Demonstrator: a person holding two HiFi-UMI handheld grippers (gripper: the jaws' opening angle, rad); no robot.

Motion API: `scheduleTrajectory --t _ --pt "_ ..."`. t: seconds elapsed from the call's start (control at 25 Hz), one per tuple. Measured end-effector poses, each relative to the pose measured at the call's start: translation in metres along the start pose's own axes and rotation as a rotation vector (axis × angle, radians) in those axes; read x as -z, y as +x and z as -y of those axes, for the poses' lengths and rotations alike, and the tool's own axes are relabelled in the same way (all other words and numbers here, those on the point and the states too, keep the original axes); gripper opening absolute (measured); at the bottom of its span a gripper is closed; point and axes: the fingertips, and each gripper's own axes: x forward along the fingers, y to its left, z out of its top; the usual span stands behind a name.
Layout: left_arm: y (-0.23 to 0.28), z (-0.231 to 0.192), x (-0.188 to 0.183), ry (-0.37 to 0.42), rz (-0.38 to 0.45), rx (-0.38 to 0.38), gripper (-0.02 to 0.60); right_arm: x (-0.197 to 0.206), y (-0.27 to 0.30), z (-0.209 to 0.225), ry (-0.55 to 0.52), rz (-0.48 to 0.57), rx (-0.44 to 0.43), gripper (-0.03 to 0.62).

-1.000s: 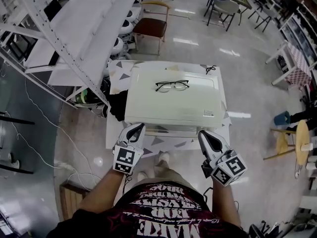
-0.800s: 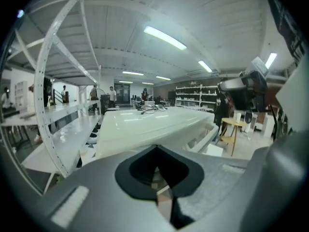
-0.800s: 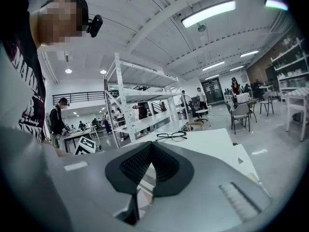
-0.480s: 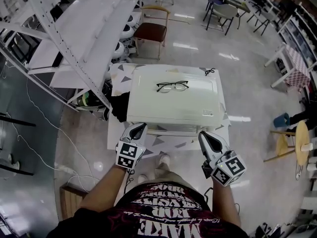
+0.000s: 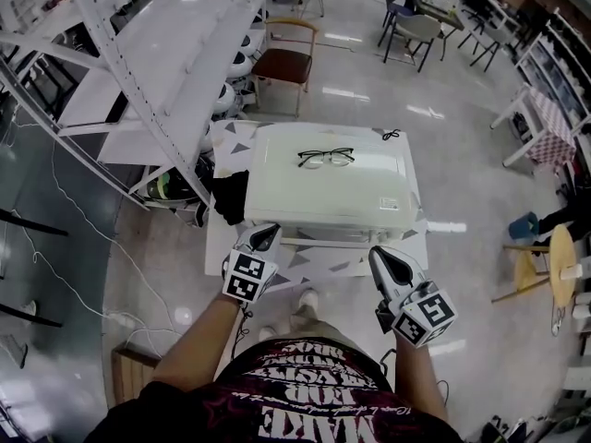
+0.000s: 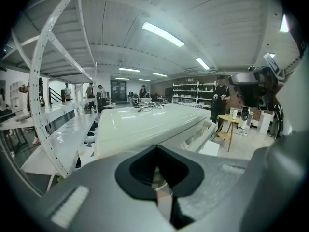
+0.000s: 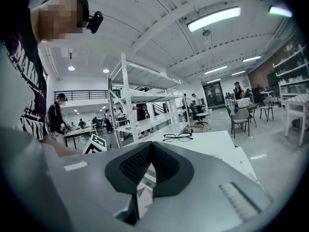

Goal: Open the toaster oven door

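A cream toaster oven (image 5: 328, 192) stands on a small table (image 5: 319, 264) with a triangle pattern, its front facing me and its door shut. The pale door handle (image 5: 323, 242) runs along the front edge. A pair of black glasses (image 5: 324, 158) lies on the oven's top. My left gripper (image 5: 268, 233) is shut, its tip at the oven's front left corner. My right gripper (image 5: 377, 256) is shut and empty, just off the front right corner. The left gripper view looks along the oven top (image 6: 145, 124) to the glasses (image 6: 147, 107); the right gripper view also shows the glasses (image 7: 176, 137).
A white shelving rack (image 5: 157, 63) runs close along the left. A dark bundle (image 5: 228, 197) sits against the oven's left side. A wooden chair (image 5: 282, 52) stands behind the table, a round wooden stool (image 5: 561, 266) far right. My feet (image 5: 300, 299) are at the table's front.
My left gripper has moved forward and slightly right, up to the oven's front left corner. The right gripper has hardly moved. The oven door looks the same.
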Motion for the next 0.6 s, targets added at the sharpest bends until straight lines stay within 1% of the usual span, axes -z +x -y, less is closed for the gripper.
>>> scheduleTrajectory --t 0.12,0.32,0.6 --pt "-0.003 0.002 0.002 0.015 0.006 0.002 0.0 0.0 -0.005 -0.006 -0.002 0.005 0.009 0.027" --pt "-0.007 0.011 0.004 0.019 0.019 0.029 0.0 0.003 -0.014 -0.013 0.001 0.009 0.029 0.026" --pt "-0.015 0.019 0.013 0.052 0.022 0.035 0.0 0.005 -0.022 -0.027 0.003 0.017 0.039 0.026"
